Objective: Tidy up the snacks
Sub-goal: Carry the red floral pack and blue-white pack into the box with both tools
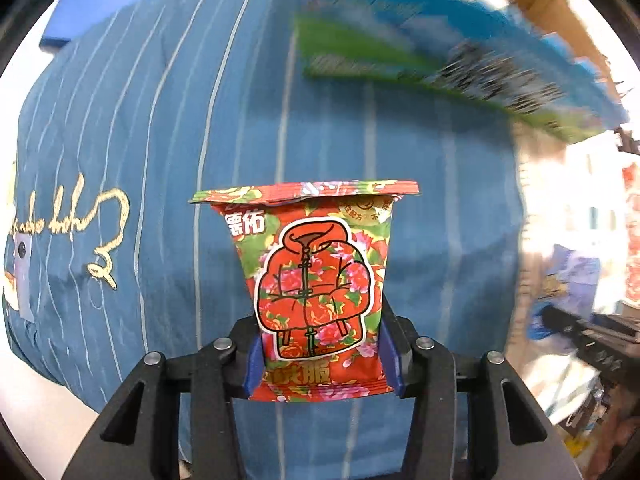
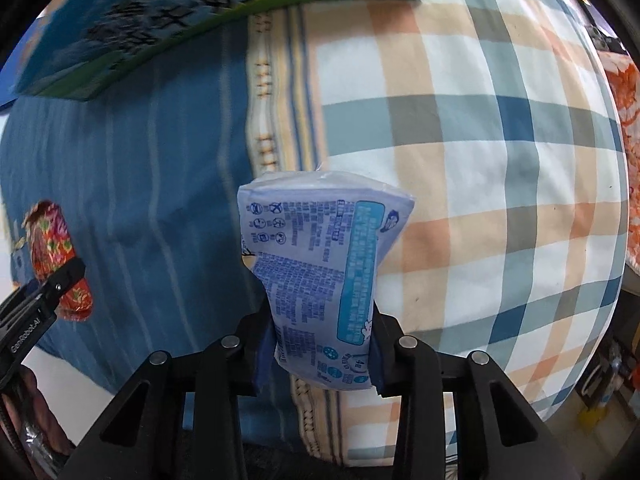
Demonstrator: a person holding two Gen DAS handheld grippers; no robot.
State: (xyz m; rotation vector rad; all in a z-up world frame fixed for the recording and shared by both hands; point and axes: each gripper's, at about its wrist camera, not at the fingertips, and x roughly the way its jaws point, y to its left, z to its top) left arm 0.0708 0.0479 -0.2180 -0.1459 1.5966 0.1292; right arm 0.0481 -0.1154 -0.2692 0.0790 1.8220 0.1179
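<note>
My left gripper (image 1: 322,356) is shut on a red floral snack packet (image 1: 316,280) with a padded-jacket picture, held upright above blue striped bedding (image 1: 160,160). That same red packet (image 2: 56,260) shows at the far left of the right wrist view, clamped by the left gripper's black fingers (image 2: 60,280). My right gripper (image 2: 322,360) is shut on a pale lilac packet (image 2: 320,280) with blue print, its back side facing the camera. A blue-and-green carton (image 1: 440,52) lies at the far end of the bed, blurred; the carton (image 2: 200,12) fills the top left of the right wrist view.
A plaid cloth (image 2: 480,180) in orange, teal and white covers the bed's right half beside the blue bedding (image 2: 120,200). An orange patterned item (image 2: 628,160) lies at the right edge. Cluttered floor goods (image 1: 580,280) sit right of the bed.
</note>
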